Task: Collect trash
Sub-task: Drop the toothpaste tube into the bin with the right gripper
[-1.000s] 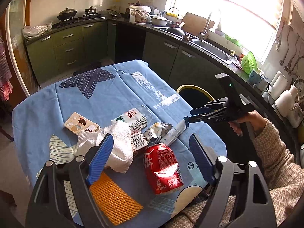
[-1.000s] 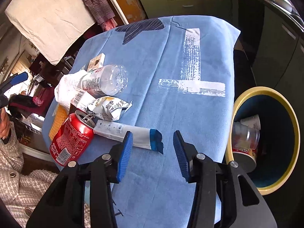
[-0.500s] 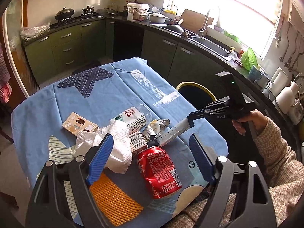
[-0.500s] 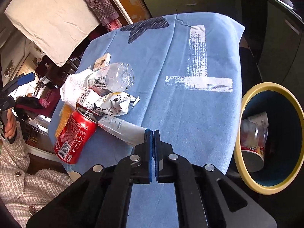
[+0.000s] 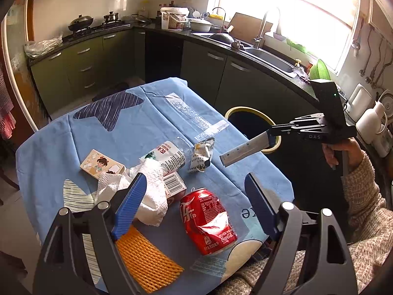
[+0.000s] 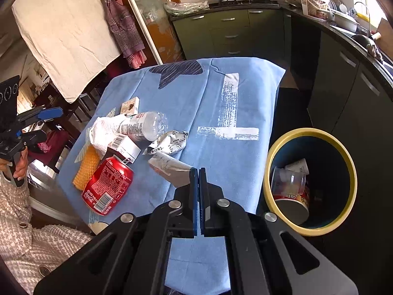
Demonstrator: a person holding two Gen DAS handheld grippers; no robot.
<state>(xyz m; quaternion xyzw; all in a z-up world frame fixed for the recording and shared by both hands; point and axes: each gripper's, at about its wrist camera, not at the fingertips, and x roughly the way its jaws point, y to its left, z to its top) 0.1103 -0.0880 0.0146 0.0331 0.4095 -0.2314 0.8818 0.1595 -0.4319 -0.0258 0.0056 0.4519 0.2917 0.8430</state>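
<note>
Writing: the can [image 5: 207, 220] carried a red Coca-Cola label with white script and a barcode; "DAS" was printed on the right gripper's body; the small box [image 5: 174, 184] showed a barcode.
Right gripper [image 6: 198, 172]: pads pressed together on the end of the tube [image 6: 172, 169], a flat grey-white tube with small print, held off the tabletop [image 5: 157, 113].
Left gripper [image 5: 196, 191]: blue pads wide apart, nothing between them, hanging over the near edge above the can and tissue [image 5: 147, 196].
Trash pile: on the near left of the blue cloth lay the dented can, crumpled white tissue, an orange foam net [image 5: 145, 260] with ribbed mesh, a clear bottle [image 5: 169, 156] with a white label, a crinkled foil wrapper [image 5: 202, 156], and a cartoon box [image 5: 102, 167].
Bin [image 6: 343, 162]: round, yellow rim, dark blue inside, on the floor right of the tabletop; it held a clear plastic cup [image 6: 288, 180] and a paper cup [image 6: 294, 205].
Surroundings: green cabinets, a sink under a bright window and a stove with pans on the far side.
Person: knit sleeves, one hand [image 5: 343, 152] on the right gripper's handle.
</note>
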